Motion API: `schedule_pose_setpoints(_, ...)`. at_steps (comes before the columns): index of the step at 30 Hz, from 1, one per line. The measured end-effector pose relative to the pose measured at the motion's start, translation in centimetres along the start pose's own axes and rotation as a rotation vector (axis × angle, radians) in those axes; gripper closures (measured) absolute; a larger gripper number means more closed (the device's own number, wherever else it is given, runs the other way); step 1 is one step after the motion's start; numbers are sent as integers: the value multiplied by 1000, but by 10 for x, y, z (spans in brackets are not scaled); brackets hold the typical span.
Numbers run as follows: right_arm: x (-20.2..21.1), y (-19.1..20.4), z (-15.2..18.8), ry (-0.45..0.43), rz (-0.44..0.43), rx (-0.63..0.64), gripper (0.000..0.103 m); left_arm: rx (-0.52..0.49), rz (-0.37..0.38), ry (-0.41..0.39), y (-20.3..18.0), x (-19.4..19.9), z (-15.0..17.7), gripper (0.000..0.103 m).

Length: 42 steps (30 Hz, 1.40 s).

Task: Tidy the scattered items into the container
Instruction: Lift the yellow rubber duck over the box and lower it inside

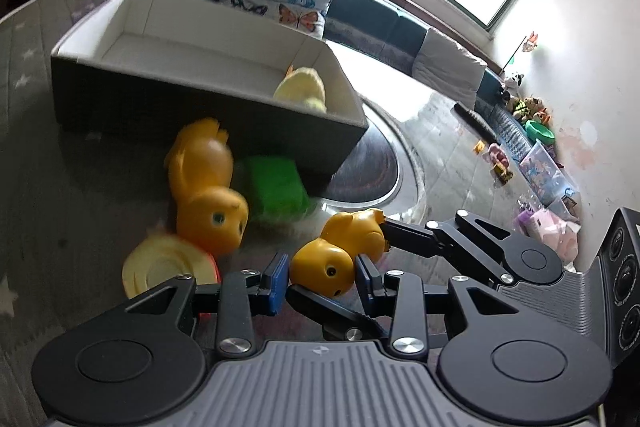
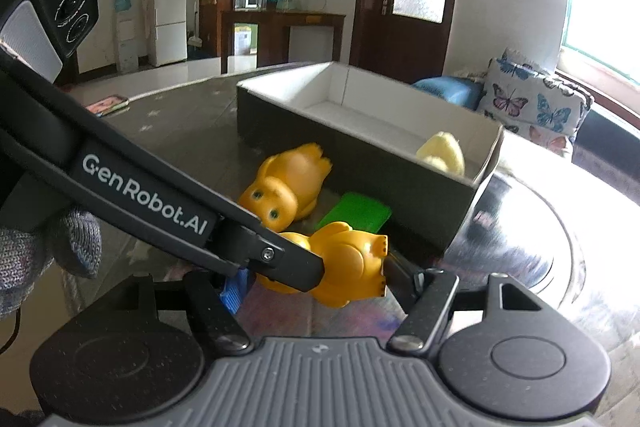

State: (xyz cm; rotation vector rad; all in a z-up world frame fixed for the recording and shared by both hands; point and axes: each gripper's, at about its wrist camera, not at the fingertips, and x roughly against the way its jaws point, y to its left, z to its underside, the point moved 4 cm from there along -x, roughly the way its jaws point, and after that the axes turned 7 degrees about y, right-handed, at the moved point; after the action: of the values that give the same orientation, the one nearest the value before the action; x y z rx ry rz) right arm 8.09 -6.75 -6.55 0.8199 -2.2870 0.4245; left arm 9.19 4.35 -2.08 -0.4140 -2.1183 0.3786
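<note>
The step in hand is the pickup of the small orange duck (image 1: 340,255), which lies on the bench at about 5 o'clock from the open box (image 1: 120,83).

The right gripper (image 1: 386,241) has its fingers closed on the duck's tail end. The left gripper (image 1: 322,277) has its blue pads (image 1: 278,277) set apart around the duck's head, one side seeming to touch.

A pale yellow plush chick (image 1: 302,89) already sits in the box. The larger orange duck (image 1: 208,187), green block (image 1: 278,187) and yellow disc (image 1: 160,267) wait outside.

Next, I judge, the duck needs lifting over the box's near wall and releasing.

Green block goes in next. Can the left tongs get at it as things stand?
Probably not directly: the small duck sits between the left tongs, and the green block lies beyond it beside the box.
</note>
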Motion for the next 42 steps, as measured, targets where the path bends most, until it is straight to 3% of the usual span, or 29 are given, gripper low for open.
schedule_pose_setpoints(9, -2, -17, -42, -78, 49, 34, 32, -39, 6, -81, 1, 10, -47, 64)
schedule_pose_setpoints(17, -31, -31, -89, -114, 55, 46, 32, -75, -28, -112, 19, 8, -95, 64)
schedule_pose_setpoints(28, -94, -48, -127, -62, 1, -28, 32, -33, -58, -43, 61, -24, -148, 64)
schedule_pose_setpoints(42, -144, -74, -131, 68, -47, -53, 32, 48, -9, 87, 93, -70, -169, 64)
